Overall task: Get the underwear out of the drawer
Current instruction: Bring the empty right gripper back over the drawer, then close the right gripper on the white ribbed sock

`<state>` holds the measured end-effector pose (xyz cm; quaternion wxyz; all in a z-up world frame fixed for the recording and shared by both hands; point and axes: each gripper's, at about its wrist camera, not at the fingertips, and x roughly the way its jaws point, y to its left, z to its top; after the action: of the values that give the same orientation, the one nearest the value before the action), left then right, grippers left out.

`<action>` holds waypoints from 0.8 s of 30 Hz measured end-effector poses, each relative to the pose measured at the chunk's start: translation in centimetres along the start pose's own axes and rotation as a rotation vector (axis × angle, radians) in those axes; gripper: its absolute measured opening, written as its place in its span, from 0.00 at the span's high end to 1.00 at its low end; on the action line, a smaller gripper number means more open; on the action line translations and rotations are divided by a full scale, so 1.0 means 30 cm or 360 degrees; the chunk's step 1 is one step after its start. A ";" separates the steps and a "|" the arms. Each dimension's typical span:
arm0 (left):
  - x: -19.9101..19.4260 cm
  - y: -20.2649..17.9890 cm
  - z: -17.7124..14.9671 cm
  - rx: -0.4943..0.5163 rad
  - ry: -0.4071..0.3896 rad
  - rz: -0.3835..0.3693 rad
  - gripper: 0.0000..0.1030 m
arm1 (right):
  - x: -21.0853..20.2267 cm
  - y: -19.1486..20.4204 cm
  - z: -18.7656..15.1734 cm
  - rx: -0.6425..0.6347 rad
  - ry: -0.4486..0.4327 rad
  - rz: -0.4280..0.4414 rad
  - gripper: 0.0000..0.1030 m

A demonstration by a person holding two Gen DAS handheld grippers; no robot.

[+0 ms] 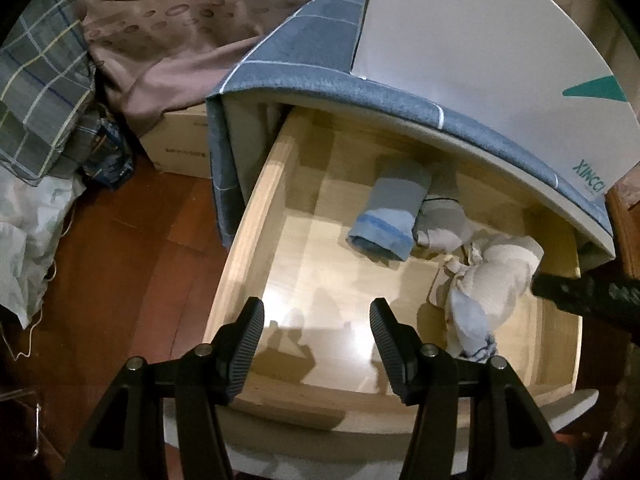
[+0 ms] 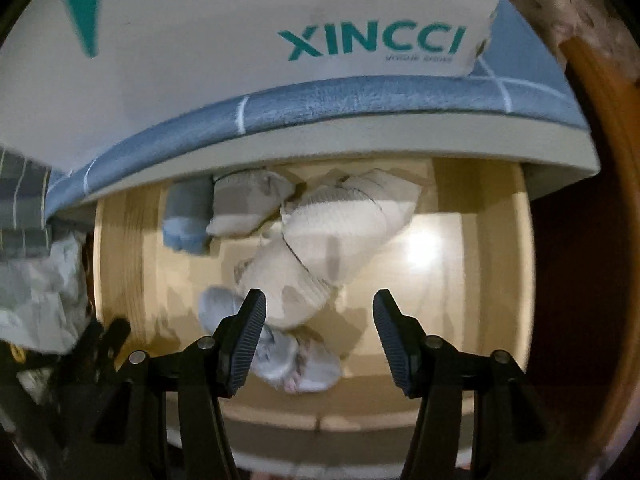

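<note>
My right hand-held gripper (image 2: 319, 334) points straight down into the open drawer (image 1: 256, 216), jaws apart and grasping nothing, hanging above the white underwear (image 2: 340, 232) bundle that lies toward the drawer's 3 o'clock side. My left hand-held gripper (image 1: 317, 344) hovers released over the bare floor at 6 o'clock. The blue roll (image 1: 390, 212) and grey roll (image 1: 440, 220) sit at 12 o'clock, touching. Risk as I judge it: the loose bundle may unravel, or I pinch only one layer and drag neighbours along.

White XINCCI box (image 2: 248, 24), blue checked cloth (image 1: 304, 76), cardboard box (image 1: 180, 140)
</note>
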<state>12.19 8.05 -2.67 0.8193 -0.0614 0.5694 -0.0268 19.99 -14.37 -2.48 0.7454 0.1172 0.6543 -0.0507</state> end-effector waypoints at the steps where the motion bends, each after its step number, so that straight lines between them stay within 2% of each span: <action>1: 0.000 0.002 -0.001 0.0009 0.0010 0.0011 0.45 | 0.013 0.001 0.004 0.0029 -0.0004 0.0007 0.45; 3: -0.008 0.009 -0.006 0.0010 0.0009 0.0019 0.45 | 0.038 -0.007 0.012 0.0104 -0.0029 -0.0007 0.39; 11: 0.004 0.044 -0.010 -0.0053 0.0058 0.0004 0.45 | 0.136 -0.036 0.029 0.0363 -0.0066 -0.0011 0.36; 14: 0.004 0.031 -0.011 -0.0029 0.0058 0.0007 0.45 | 0.161 -0.040 0.037 0.0424 -0.0059 0.0042 0.36; 18: 0.015 0.019 -0.011 -0.0002 0.0085 0.0009 0.45 | 0.184 -0.029 0.042 0.0381 -0.0058 0.0000 0.37; 24: 0.030 0.014 -0.007 0.0008 0.0115 0.0001 0.45 | 0.175 0.000 0.040 0.0158 -0.0053 -0.0125 0.41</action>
<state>12.29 8.35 -3.63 0.7984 -0.0582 0.5986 -0.0303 21.86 -14.25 -7.53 0.7468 0.1273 0.6426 -0.1143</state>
